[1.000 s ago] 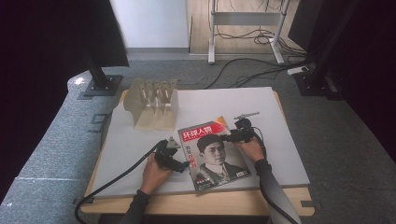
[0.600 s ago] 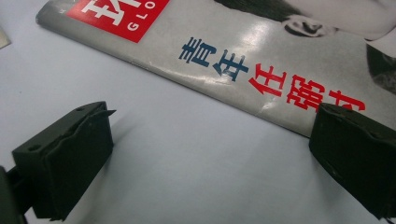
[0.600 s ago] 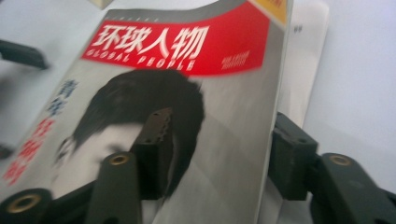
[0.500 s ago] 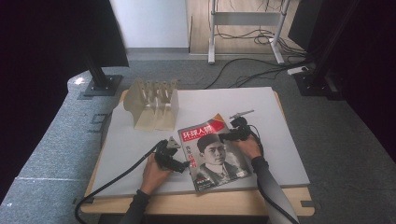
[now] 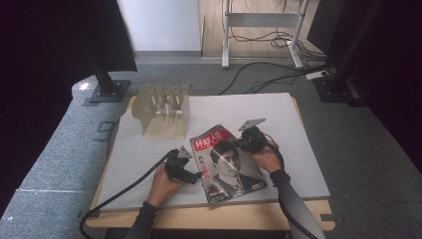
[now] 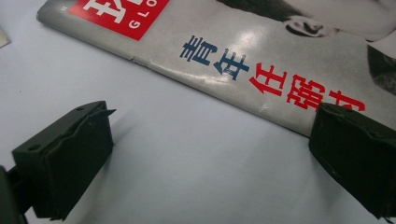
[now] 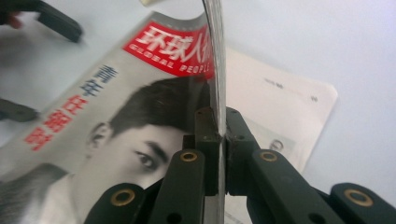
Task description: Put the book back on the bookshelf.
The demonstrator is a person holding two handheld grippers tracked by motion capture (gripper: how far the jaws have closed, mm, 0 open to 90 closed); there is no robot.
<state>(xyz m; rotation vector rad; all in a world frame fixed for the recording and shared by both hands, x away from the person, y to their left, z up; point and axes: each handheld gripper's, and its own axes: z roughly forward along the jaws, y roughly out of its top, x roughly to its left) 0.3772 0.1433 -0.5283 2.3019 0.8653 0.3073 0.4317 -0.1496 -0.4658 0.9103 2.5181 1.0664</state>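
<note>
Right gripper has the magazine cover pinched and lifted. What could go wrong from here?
1. The right gripper has just closed on the cover's free edge alone; the glossy magazine may tear or crease there if pulled hard.
2. The left gripper is open beside the spine, one jaw over the cover's edge but not clamping; the whole magazine could slide on the table.
3. A loose sheet lies under the cover and could get dragged along.

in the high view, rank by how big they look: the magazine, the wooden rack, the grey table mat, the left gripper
1. grey table mat
2. magazine
3. wooden rack, not far behind the magazine; it stands farther from the camera, so this order is unsure
4. left gripper
</note>
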